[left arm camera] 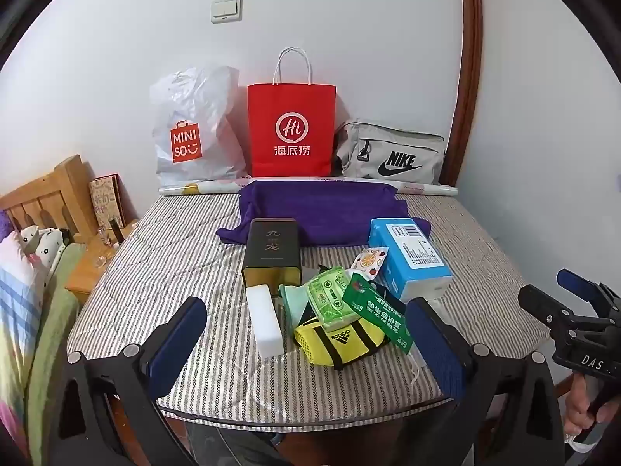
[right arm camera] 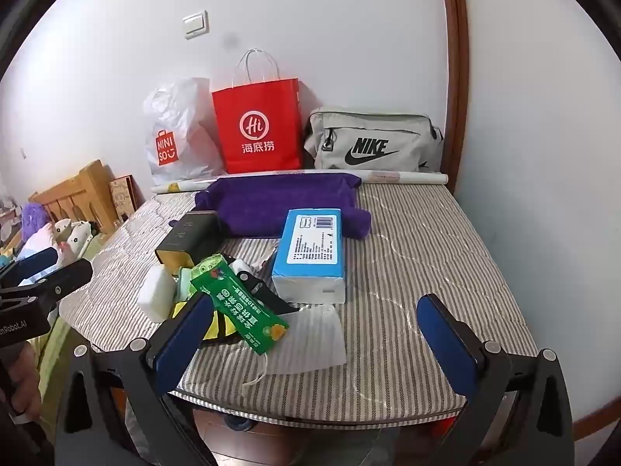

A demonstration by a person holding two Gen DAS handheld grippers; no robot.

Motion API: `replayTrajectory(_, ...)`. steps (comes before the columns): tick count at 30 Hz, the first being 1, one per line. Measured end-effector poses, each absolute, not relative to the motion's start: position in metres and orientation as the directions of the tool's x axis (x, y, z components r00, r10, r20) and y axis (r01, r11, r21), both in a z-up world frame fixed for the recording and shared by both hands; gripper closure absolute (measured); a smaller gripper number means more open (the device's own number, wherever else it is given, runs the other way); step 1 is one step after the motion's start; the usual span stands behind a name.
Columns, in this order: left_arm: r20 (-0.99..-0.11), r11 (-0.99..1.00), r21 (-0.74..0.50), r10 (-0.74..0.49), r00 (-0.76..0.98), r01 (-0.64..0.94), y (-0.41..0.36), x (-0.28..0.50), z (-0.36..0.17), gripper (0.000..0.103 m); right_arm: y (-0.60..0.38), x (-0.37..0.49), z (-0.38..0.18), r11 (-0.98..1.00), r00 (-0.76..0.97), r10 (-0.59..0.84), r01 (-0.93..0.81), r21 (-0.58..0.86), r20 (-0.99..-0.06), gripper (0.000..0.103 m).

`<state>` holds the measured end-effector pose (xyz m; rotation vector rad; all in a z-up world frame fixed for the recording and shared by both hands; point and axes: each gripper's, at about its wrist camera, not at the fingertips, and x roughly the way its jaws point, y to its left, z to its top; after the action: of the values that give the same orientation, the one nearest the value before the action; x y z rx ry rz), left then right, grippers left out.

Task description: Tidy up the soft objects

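Clutter sits heaped near the table's [left arm camera: 485,256] front edge — yellow pouch [left arm camera: 341,339], green packet [right arm camera: 240,303], white sponge block [left arm camera: 266,320], blue tissue pack [right arm camera: 310,254]. Left gripper [left arm camera: 306,343] and right gripper [right arm camera: 314,343] both hover spread wide, holding nothing. Best to lift the topmost packet first — pinching it mid-length so nothing beneath drags.

against the far wall stand a white miniso plastic bag [left arm camera: 192,128], a red paper bag [left arm camera: 292,128] with white handles just right of it, and a grey nike bag [left arm camera: 392,153] farther right. a rolled patterned sheet [left arm camera: 423,188] lies along the far edge of the striped table cover [left arm camera: 163,256]. a light switch [left arm camera: 226,9] sits high on the wall. far left are a wooden headboard [left arm camera: 50,194] and a wooden nightstand [left arm camera: 91,260].
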<state>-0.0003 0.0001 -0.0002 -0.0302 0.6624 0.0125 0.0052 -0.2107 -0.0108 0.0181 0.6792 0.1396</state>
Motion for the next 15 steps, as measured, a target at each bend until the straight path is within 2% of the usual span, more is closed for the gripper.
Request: replayTrajectory(15, -0.609, 0.999, -0.028, 0.001, 0.793, -0.022, -0.0008, -0.0061, 0.0075, 0.0, -0.2048, 0.0042, -0.0043, 0.991, 0.779, 0.13, -0.128, 0.048, -0.613, 0.0)
